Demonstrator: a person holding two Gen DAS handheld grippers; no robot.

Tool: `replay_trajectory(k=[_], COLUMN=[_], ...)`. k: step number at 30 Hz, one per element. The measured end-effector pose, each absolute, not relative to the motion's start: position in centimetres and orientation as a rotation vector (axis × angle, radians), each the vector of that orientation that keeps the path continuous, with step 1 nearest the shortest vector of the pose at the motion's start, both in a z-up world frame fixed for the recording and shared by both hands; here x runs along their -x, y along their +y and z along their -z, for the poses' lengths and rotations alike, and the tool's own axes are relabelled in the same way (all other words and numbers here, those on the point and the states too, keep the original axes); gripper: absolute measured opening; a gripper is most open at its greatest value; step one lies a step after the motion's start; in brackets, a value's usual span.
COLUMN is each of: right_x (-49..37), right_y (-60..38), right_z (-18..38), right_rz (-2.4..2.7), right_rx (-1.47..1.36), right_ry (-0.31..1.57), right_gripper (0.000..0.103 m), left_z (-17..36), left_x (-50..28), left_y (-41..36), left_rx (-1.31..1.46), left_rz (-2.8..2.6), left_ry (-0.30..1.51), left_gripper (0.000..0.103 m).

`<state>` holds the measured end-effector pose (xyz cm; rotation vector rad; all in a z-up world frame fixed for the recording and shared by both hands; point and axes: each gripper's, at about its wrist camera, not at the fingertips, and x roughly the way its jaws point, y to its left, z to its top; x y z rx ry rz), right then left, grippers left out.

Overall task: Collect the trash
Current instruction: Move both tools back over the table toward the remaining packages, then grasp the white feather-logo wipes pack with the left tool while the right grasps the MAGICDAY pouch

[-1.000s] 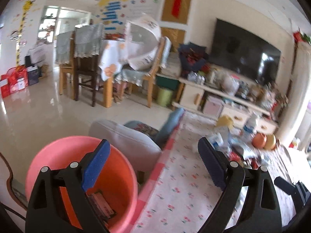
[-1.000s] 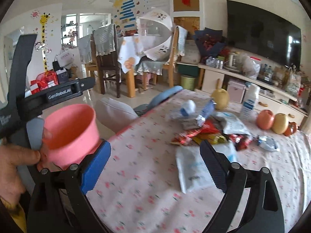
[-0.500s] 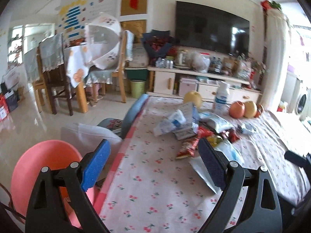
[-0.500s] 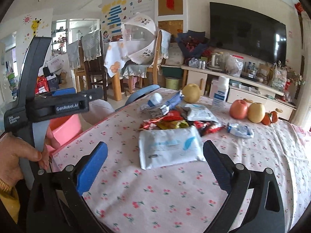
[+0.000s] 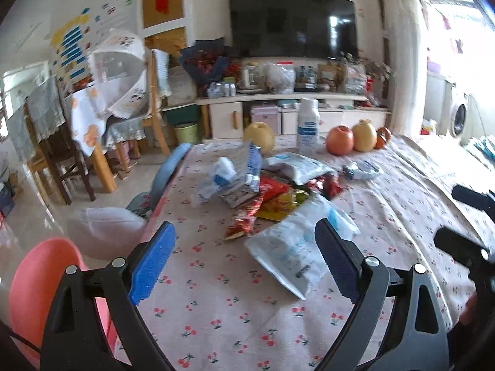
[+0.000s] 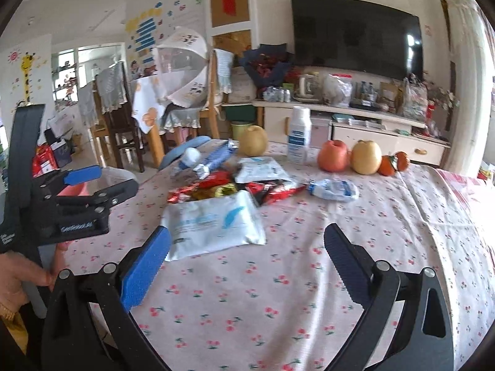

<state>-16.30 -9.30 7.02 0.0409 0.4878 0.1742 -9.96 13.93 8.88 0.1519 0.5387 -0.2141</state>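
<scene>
A heap of trash lies on the cherry-print tablecloth (image 5: 216,290): a big white wipes packet (image 5: 287,250) (image 6: 213,222) nearest me, and behind it red and gold snack wrappers (image 5: 266,194) (image 6: 213,185) and crumpled white-blue bags (image 5: 222,176). My left gripper (image 5: 244,259) hangs open and empty just short of the white packet. My right gripper (image 6: 247,262) is also open and empty, with the packet ahead and slightly left. A pink bucket (image 5: 34,284) stands beside the table at lower left. In the right wrist view the left gripper (image 6: 105,182) shows at the left.
A pear (image 6: 253,140), a white bottle (image 6: 299,134), an apple (image 6: 333,156), another pear and small oranges line the table's far edge. One small crumpled packet (image 6: 334,189) lies apart. A blue chair back (image 5: 171,170) meets the left table edge. A hand (image 6: 18,275) holds the left gripper.
Both views have swung right, away from the pink bucket and onto the table. The bucket slid to the left view's lower-left corner. The white packet looms closer, and the right jaws stand slightly wider.
</scene>
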Motion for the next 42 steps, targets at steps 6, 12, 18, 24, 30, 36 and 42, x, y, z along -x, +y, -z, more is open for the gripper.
replay_trajectory(k=[6, 12, 18, 24, 30, 36, 42], right_x=[14.9, 12.7, 9.3, 5.8, 2.0, -1.8, -4.9], right_y=[-12.5, -16.3, -19.4, -20.3, -20.1, -20.0, -20.1], right_z=[-6.4, -5.7, -4.9, -3.7, -3.5, -2.2, -1.3], right_rz=[-0.145, -0.110, -0.086, -0.099, -0.115, -0.098, -0.112], right_rx=[-0.115, -0.216, -0.293, -0.308, -0.274, -0.231, -0.224], right_ry=[0.541, 0.617, 0.689, 0.738, 0.740, 0.770, 0.799], right_gripper=[0.098, 0.098, 0.098, 0.098, 0.098, 0.098, 0.098], left_z=[-7.3, -5.3, -5.0, -3.6, -2.5, -2.2, -2.6], left_x=[9.5, 8.2, 6.0, 4.1, 2.8, 2.3, 2.7], left_y=[10.0, 7.6, 7.2, 6.7, 5.7, 5.2, 4.7], left_rx=[-0.288, -0.442, -0.452, -0.490, -0.514, -0.520, -0.575], left_rz=[0.383, 0.430, 0.461, 0.502, 0.539, 0.555, 0.546], left_ry=[0.603, 0.656, 0.693, 0.748, 0.787, 0.793, 0.777], left_gripper=[0.092, 0.092, 0.092, 0.092, 0.092, 0.092, 0.094])
